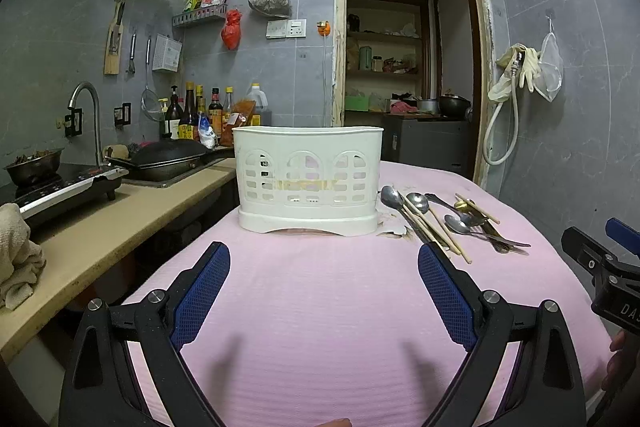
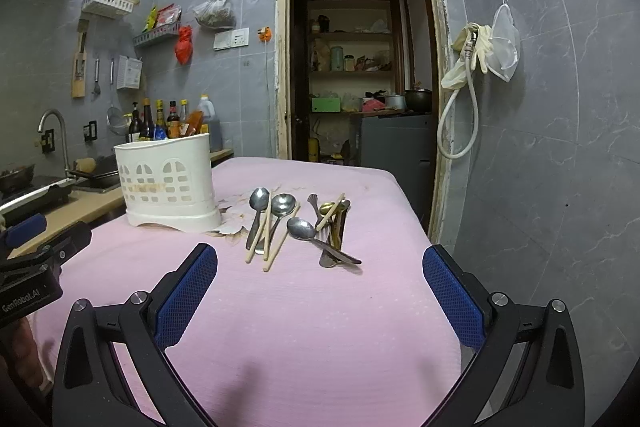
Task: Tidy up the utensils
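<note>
Pink-clothed table (image 2: pixel 320 307) carries the white caddy (image 2: pixel 168 183) toward its far left corner, the utensil pile (image 2: pixel 296 223) just right of it, handles pointing back at the nearer right gripper (image 2: pixel 320 291), which, like the left gripper (image 1: pixel 324 287), gapes wide, empty.

Both cams ride low over the pink tablecloth (image 1: pixel 320 307), tipped slightly down, looking toward the far doorway (image 1: pixel 404 47). My left wrist view faces the white utensil basket (image 1: pixel 308 183) dead at 12 o'clock, fairly near, with the pile of spoons and chopsticks (image 1: pixel 444 219) at about 1 o'clock. My right wrist view sits further right: the pile is near 12, the basket at 10 to 11. Both share basket, pile, cloth, doorway and the tiled wall; each catches the other rig at its edge.
</note>
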Tool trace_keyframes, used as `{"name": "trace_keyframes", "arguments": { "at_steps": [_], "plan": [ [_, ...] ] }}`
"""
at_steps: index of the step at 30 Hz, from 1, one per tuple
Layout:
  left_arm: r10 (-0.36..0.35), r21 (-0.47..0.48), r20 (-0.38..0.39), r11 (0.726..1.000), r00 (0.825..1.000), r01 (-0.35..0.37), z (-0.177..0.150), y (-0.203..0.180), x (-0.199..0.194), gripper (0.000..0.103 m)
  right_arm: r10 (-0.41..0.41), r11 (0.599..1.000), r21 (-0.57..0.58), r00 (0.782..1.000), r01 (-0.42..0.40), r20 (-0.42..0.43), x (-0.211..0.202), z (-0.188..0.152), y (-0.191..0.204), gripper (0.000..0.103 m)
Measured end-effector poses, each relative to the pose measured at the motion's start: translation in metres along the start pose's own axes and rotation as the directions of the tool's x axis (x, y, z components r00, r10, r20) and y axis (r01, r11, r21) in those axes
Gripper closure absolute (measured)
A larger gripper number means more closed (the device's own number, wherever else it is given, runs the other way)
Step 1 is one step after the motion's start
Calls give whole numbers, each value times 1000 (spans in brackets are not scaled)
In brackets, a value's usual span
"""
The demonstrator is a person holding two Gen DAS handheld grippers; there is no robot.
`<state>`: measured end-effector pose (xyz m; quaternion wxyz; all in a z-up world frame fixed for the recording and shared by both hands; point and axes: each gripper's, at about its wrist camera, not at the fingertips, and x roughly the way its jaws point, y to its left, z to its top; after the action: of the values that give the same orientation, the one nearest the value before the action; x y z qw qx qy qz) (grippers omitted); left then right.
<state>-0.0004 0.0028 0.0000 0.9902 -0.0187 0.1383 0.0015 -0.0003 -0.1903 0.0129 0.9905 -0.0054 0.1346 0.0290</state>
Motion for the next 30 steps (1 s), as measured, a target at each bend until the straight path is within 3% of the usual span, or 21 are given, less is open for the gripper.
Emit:
{"name": "trace_keyframes", "arguments": {
  "at_steps": [30],
  "plan": [
    [0, 4, 0, 1000, 1000, 0, 0, 0, -1, 11, 1, 1000, 3, 1000, -1, -6, 1, 0, -1, 0]
  ]
}}
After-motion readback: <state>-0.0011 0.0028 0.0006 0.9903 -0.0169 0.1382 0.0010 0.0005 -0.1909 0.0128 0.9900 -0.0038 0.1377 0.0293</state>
